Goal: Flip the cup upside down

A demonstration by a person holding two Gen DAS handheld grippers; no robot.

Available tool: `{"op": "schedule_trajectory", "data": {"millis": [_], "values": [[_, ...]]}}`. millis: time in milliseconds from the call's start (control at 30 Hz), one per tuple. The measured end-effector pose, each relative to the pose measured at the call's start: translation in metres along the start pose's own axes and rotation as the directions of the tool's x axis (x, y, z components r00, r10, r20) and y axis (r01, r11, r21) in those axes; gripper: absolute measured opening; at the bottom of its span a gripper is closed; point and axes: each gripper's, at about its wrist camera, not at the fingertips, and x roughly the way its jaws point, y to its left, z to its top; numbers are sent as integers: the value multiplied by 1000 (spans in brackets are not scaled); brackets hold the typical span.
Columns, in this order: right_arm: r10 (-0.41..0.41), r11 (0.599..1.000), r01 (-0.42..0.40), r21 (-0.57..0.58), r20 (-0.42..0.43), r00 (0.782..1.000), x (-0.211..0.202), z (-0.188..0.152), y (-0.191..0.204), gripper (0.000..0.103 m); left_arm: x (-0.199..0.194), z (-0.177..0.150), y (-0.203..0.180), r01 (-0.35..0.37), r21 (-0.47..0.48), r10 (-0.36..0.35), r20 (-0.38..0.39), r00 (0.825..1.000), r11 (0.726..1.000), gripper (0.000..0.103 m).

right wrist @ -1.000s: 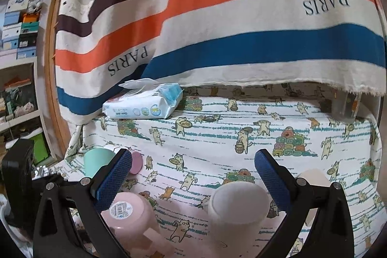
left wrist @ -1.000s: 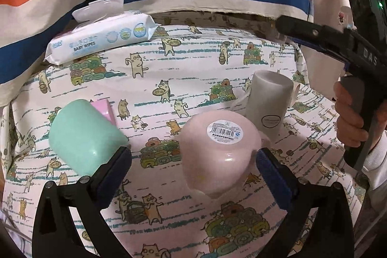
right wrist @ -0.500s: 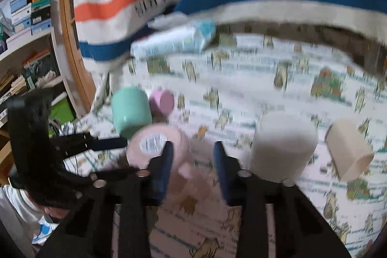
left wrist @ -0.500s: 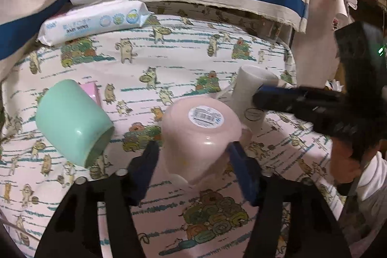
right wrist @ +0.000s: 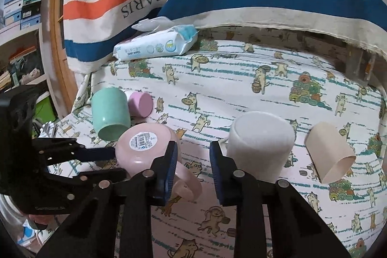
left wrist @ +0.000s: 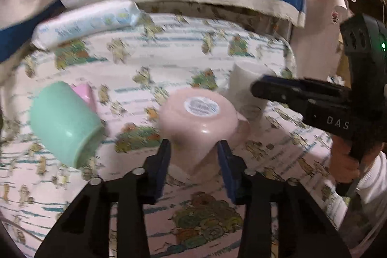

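A pale pink cup (left wrist: 198, 122) with a barcode sticker on its base stands upside down on the cat-print cloth. My left gripper (left wrist: 193, 151) is shut on its lower wall. The cup also shows in the right wrist view (right wrist: 142, 146), its handle (right wrist: 186, 183) pointing toward the camera. My right gripper (right wrist: 192, 156) is nearly closed and empty, its left finger next to the handle. It shows from the side in the left wrist view (left wrist: 302, 93).
A mint cup (right wrist: 108, 113) and a small pink cup (right wrist: 140, 100) lie on their sides at the left. A white cup (right wrist: 258, 142) stands inverted beside a cream cup (right wrist: 329, 156) lying down. A wipes pack (right wrist: 157, 45) lies at the back by the striped cloth.
My left gripper closed from wide open onto the pink cup. My right gripper narrowed and came down toward the cup's handle.
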Motion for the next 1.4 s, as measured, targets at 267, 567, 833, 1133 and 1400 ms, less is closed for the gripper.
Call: {"op": "schedule_trajectory", "data": {"millis": [267,567,833,1133,1400], "values": [[-86,996,88,-3,154,984,-11,-6,3,85,-23,-3,25,-261,-132,282,173,944,956,86],[-104,993,94,77,141,985,0,-17,-7,102,-35,-10,36,-398,-198,439,265,858,896,102],[-152,988,147,46,131,980,3,-18,0,102,-37,-8,26,-401,-160,431,296,852,902,102],[-165,986,165,13,172,971,-5,-19,7,102,-44,-10,21,-405,-159,435,333,836,900,102],[-164,986,164,15,165,973,-5,-18,6,102,-47,-10,22,-408,-164,440,341,831,898,103]]}}
